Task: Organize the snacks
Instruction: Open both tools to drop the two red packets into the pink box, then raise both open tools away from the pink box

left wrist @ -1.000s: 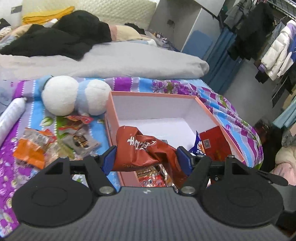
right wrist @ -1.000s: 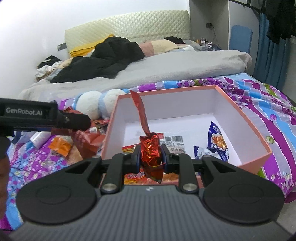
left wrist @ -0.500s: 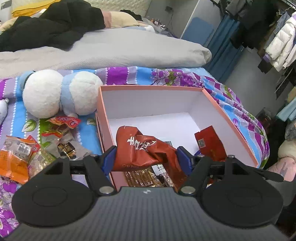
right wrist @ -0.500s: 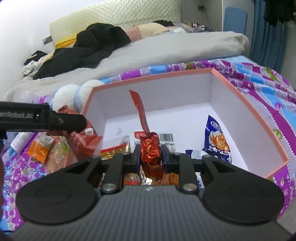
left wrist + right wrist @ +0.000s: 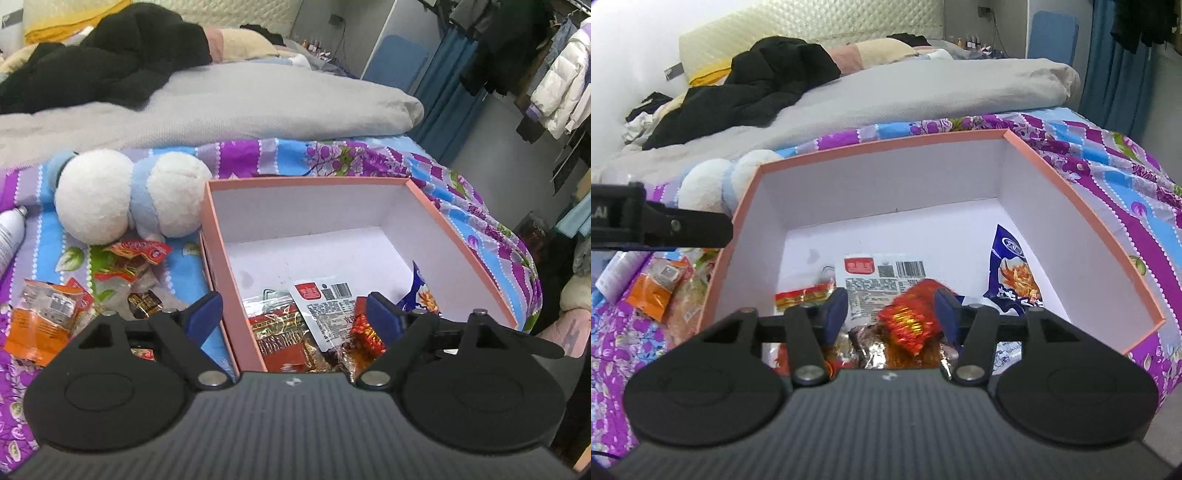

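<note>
A pink cardboard box with a white inside lies on the bedspread and holds several snack packets, among them a white labelled one and a blue one. My left gripper is open and empty over the box's near left wall. My right gripper is open over the box's near side. A shiny red foil snack lies loose between its fingers, on the pile. The left gripper also shows in the right wrist view, left of the box.
Loose snack packets lie on the bedspread left of the box. A white and blue plush toy sits behind them, touching the box's far left corner. A white bottle lies at the far left. A grey duvet covers the bed behind.
Both grippers have opened. The dark red packet has left my left gripper. The red foil snack has dropped from my right gripper's grip onto the pile in the box.
</note>
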{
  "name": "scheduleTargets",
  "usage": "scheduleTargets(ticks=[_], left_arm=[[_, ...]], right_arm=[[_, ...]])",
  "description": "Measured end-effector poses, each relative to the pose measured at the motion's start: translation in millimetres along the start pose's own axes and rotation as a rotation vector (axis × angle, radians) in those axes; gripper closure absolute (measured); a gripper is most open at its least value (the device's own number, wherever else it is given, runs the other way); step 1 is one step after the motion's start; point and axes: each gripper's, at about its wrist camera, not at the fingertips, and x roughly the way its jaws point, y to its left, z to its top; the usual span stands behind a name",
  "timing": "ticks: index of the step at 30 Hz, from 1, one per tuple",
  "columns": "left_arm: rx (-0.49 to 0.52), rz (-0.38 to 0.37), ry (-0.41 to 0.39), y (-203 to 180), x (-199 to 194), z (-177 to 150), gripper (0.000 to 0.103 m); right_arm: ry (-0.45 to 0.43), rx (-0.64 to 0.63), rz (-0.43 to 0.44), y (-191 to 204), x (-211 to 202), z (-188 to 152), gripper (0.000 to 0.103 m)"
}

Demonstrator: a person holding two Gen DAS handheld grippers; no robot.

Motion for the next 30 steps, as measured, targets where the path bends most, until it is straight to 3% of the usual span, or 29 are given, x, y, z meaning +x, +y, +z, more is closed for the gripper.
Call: scheduleTargets(ticks=[15,30], left_arm=[[0.014,0.027,-0.133,-13.0,-104.3,-17.3,0.015],[-0.002,0.063,-0.233,-9.5,-202.6,-69.3,0.015]], right_arm=[[-0.105,0.003,0.061,19.6,-73.3,-7.8,0.049],[-0.176,0.002,0.134,42.8,-145.0,-36.3,0.049]])
